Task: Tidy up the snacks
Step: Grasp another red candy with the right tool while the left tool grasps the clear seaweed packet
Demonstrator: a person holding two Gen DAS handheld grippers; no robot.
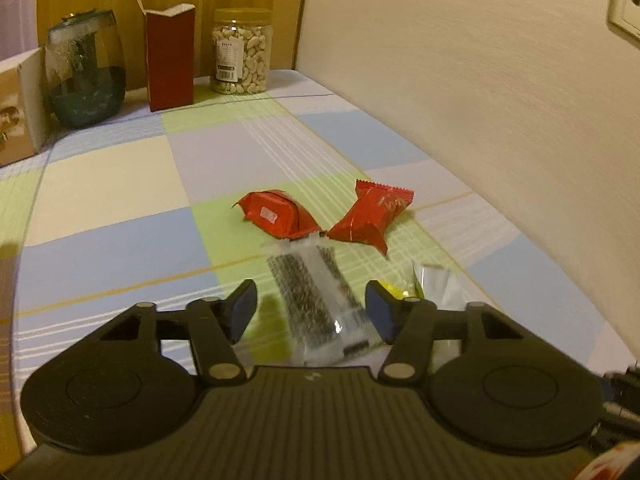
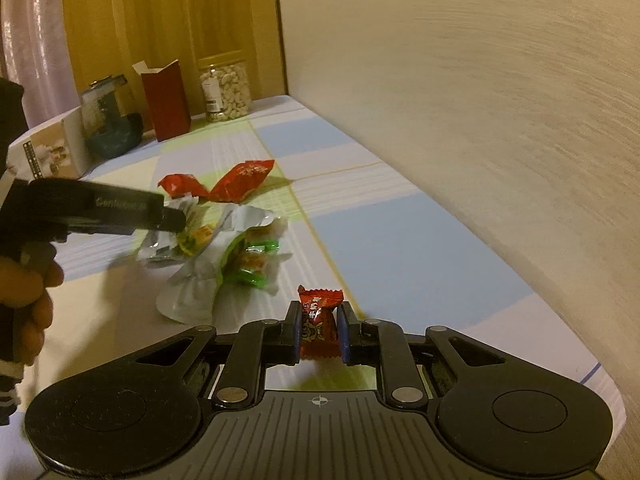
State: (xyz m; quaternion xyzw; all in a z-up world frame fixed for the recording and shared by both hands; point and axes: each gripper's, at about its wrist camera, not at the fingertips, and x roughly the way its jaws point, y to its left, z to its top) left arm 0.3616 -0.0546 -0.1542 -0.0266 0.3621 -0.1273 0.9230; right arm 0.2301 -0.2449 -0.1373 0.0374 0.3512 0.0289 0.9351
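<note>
A clear packet with a dark seeded bar (image 1: 304,280) lies on the checked tablecloth (image 1: 120,184) between the fingers of my left gripper (image 1: 311,294). The jaws stand apart on either side of it, and a gap shows at the left pad. Just beyond lie two red snack packets (image 1: 276,216) (image 1: 372,216). My right gripper (image 2: 319,312) is shut on a small red wrapped candy (image 2: 320,318) held above the cloth. In the right wrist view the left gripper (image 2: 176,220) hangs over silver and green snack packets (image 2: 224,272), and a hand (image 2: 28,300) holds it.
At the back stand a jar of cashews (image 1: 240,52), an open red carton (image 1: 170,60), a dark glass vase (image 1: 86,68) and a white box (image 1: 20,108). A wall (image 1: 500,100) runs along the table's right side. A silver wrapper (image 1: 434,284) lies right of the left gripper.
</note>
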